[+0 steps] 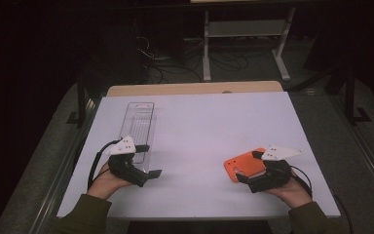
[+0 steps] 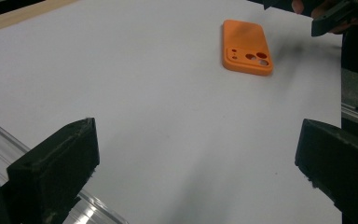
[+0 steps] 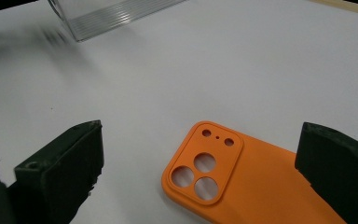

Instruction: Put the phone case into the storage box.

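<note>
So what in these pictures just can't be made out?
- Orange phone case: its lower end is cut off by the bottom edge of the right gripper view; in the high view the right gripper covers its near side.
- Clear plastic tray: the left gripper hides its near end in the high view; the right gripper view cuts it at the top edge.
- Background beyond the table: too dark to read.

Orange phone case (image 3: pixel 242 186) cut off by the frame's bottom edge

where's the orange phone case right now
The orange phone case lies flat on the white table, right side of the high view, between the open right gripper jaws.
</note>
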A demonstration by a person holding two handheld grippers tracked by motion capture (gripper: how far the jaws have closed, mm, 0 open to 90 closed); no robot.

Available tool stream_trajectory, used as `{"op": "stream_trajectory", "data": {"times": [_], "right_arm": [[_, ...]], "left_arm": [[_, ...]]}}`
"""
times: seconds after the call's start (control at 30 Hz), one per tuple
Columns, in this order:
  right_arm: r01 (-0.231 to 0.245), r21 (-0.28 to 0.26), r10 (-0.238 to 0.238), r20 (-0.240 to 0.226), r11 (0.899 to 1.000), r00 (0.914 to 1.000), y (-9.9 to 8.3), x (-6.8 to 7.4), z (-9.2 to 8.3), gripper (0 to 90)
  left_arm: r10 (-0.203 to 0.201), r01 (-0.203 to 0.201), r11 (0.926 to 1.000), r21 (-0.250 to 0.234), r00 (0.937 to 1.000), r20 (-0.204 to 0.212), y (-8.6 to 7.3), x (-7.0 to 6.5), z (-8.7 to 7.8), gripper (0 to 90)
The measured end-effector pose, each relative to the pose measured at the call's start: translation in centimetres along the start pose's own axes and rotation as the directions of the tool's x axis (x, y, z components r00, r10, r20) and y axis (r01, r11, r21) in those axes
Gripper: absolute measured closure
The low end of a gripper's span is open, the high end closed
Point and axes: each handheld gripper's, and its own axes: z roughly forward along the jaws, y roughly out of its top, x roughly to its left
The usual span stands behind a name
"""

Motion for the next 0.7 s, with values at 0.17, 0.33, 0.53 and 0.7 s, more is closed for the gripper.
{"op": "stream_trajectory", "data": {"times": [0.17,0.33,0.53,0.7], "right_arm": [[-0.003,-0.001,0.003,0.003,1.000,1.0000,0.0,-0.1,0.0,0.3],[0.006,0.001,-0.006,0.011,1.000,0.9999,0.0,-0.3,0.0,0.3],[-0.003,0.006,0.002,0.028,1.000,0.9996,-0.1,-0.6,-0.3,0.3],[-0.016,0.008,0.015,0.036,1.000,0.9992,-0.1,-0.9,-0.5,0.3]], "left_arm": [[0.003,-0.003,1.0000,-0.006,1.0000,0.009,0.2,-0.3,0.3,0.0],[0.006,-0.006,0.9999,-0.009,0.9997,0.023,0.5,-0.6,1.0,0.0],[0.019,-0.019,0.9998,-0.007,0.9990,0.039,0.9,-1.1,2.0,0.0],[0.013,-0.013,0.9999,-0.009,0.9986,0.051,1.1,-1.3,2.6,0.0]]}}
